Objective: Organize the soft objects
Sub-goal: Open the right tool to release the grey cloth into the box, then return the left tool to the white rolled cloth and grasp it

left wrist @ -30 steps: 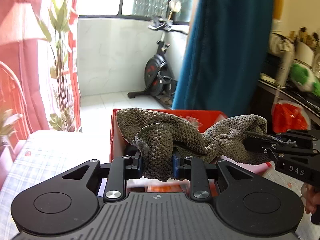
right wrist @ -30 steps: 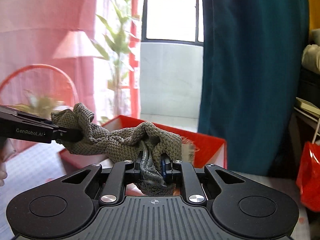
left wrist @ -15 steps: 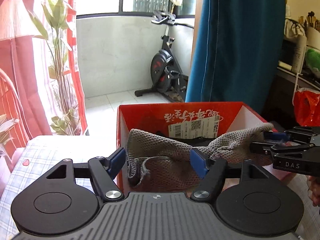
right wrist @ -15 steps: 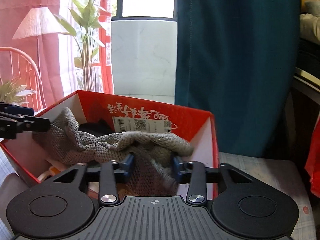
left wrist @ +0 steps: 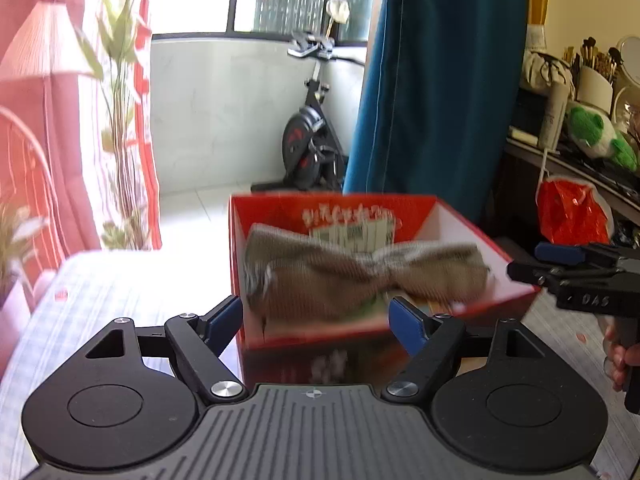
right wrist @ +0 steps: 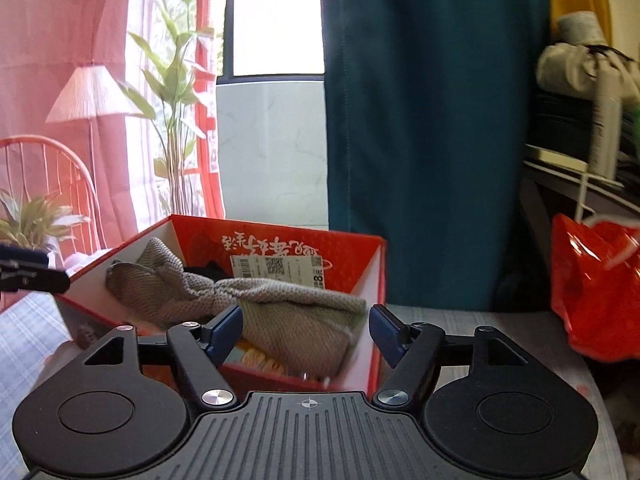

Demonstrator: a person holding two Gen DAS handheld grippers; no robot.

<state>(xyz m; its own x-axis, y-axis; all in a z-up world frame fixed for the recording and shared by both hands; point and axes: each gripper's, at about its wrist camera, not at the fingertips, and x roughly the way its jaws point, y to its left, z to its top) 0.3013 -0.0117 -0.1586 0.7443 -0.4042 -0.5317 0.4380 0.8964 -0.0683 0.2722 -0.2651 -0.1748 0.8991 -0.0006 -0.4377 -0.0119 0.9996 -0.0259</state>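
While the left camera is looking down over the left gripper (left wrist: pixel 318 316), its two blue pads are standing wide apart. Its jaws have just been opening, and they are holding nothing now. A grey-brown knit cloth (left wrist: pixel 360 276) is lying loose inside a red box (left wrist: pixel 516 294), just past the pads, and it is looking blurry. The box is sitting on a checked table (left wrist: pixel 100 308). At the right edge, the right gripper (left wrist: pixel 560 264) is poking in beside the box, with a person's fingers (left wrist: pixel 618 356) wrapping its handle. An exercise bike (left wrist: pixel 310 136) is standing far behind, next to a blue curtain (left wrist: pixel 436 92).

From the right camera, the right gripper (right wrist: pixel 306 328) is showing its pads spread apart too. Its jaws have also just been opening, and the pads are not pressing on anything. The cloth (right wrist: pixel 248 300) is resting in the box (right wrist: pixel 280 240), with one end drooping between the pads but not touching them. A white label (right wrist: pixel 276 266) is sticking to the far wall of the box. At the left edge, the tip of the left gripper (right wrist: pixel 24 270) is peeking in near the box. A red bag (right wrist: pixel 596 288) is sitting off to the right.
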